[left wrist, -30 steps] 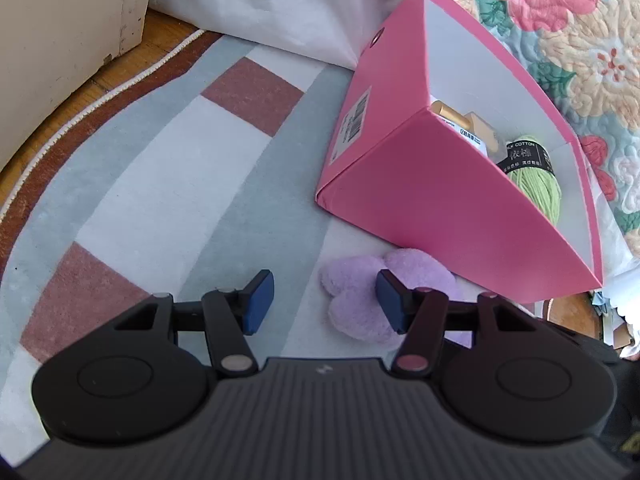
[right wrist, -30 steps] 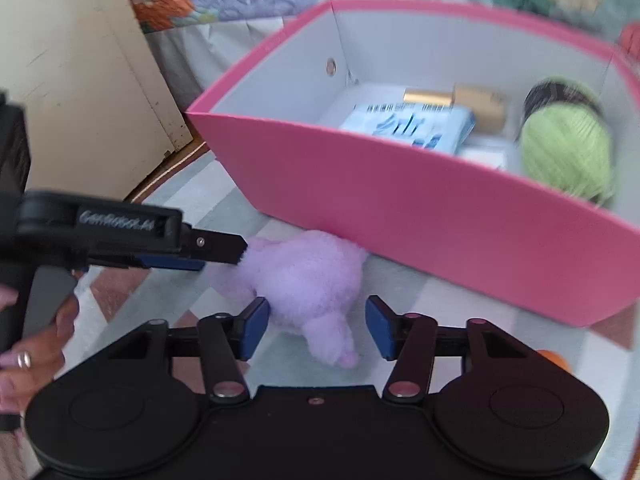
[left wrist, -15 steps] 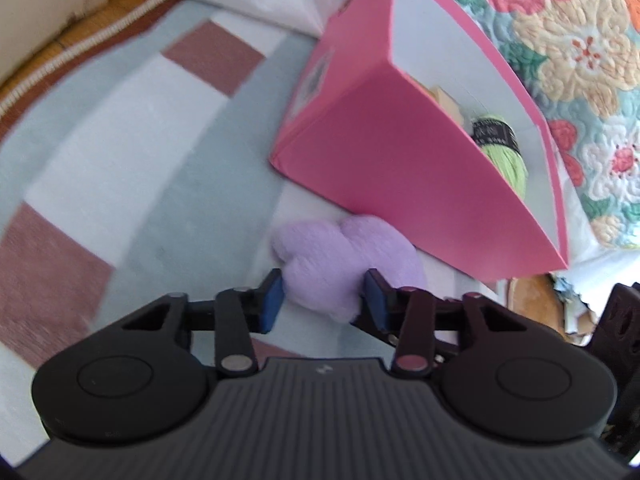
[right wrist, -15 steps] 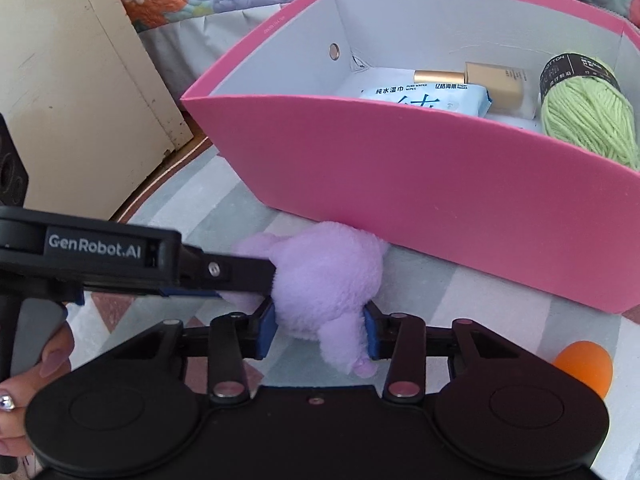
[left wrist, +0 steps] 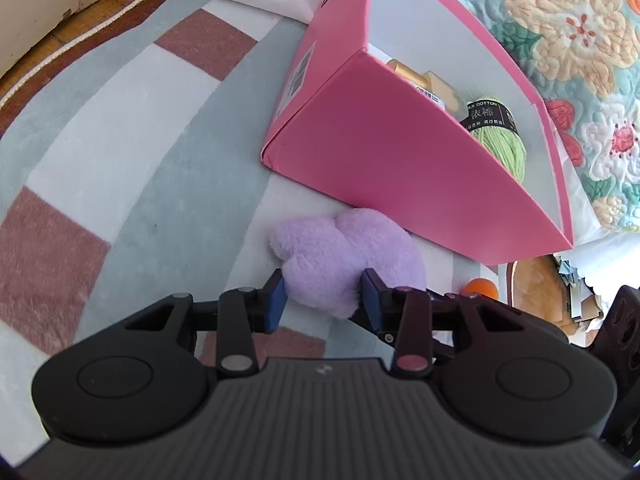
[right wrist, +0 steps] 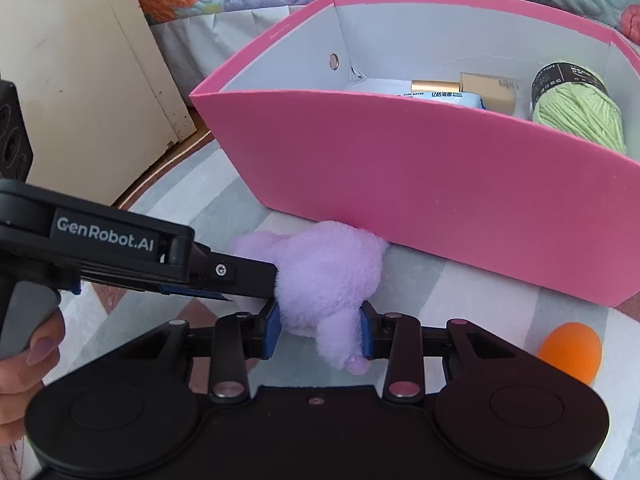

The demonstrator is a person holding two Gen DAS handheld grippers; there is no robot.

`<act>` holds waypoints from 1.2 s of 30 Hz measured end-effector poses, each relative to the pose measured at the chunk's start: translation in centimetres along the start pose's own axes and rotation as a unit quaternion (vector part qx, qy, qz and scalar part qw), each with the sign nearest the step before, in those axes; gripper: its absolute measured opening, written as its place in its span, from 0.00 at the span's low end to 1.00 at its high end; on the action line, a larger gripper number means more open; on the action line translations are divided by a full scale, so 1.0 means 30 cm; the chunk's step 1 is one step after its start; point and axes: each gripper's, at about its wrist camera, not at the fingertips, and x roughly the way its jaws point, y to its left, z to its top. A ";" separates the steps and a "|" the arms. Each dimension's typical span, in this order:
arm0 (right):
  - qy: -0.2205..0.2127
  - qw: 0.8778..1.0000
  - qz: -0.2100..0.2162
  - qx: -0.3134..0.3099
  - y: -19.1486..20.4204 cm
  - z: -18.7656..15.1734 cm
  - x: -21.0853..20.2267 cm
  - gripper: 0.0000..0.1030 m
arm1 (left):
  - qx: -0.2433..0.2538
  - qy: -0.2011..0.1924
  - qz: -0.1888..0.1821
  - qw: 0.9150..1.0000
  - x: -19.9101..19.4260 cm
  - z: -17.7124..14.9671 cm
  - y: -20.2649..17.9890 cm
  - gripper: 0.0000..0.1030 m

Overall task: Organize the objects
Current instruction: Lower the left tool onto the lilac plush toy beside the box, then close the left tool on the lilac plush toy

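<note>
At the far left of the right wrist view a person's hand (right wrist: 28, 356) wraps the grey handle of the left gripper (left wrist: 323, 294), whose black arm reaches in across the middle left of that frame and buries its tip in the side of the purple plush toy (right wrist: 324, 276). Two tools on one soft thing looks deliberate to me: the toy is floppy and wide, so a pinch from each side should keep it from sagging or rolling once it comes off the rug (left wrist: 132, 152).

In the left wrist view the toy sits just below frame centre. The left gripper's blue pads (left wrist: 276, 300) are closing and already dent the fluff on both flanks, so it is clamped on the toy. The right gripper (right wrist: 320, 330), low in the centre of its own frame, does the same from another angle: its jaws are closing, with its pads pressed into the toy's lower bulge and a small foot poking out beneath.

The toy lies on the rug right against the near wall of the pink box (right wrist: 420, 184), which fills the upper centre and right. That closeness makes sense if the box is the destination, since the lift would be short. Inside it, toward the upper right, I can see a gold bottle (right wrist: 476, 90), a white packet only partly showing, and a ball of green yarn (right wrist: 580, 112).

An orange ball (right wrist: 570, 350) waits alone on the rug at lower right, likely a later pick
</note>
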 end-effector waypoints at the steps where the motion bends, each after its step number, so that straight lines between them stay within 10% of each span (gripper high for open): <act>1: 0.000 1.000 -0.001 0.000 0.002 0.000 -0.004 0.41 | 0.003 -0.002 0.001 1.000 -0.006 -0.003 -0.004 0.36; 25: 0.025 0.999 -0.013 0.022 0.071 -0.114 -0.093 0.41 | 0.001 0.034 0.016 0.999 -0.099 -0.064 -0.004 0.36; 36: 0.030 0.999 -0.003 -0.018 0.060 -0.128 -0.202 0.70 | 0.028 0.055 0.037 0.997 -0.076 -0.081 -0.027 0.41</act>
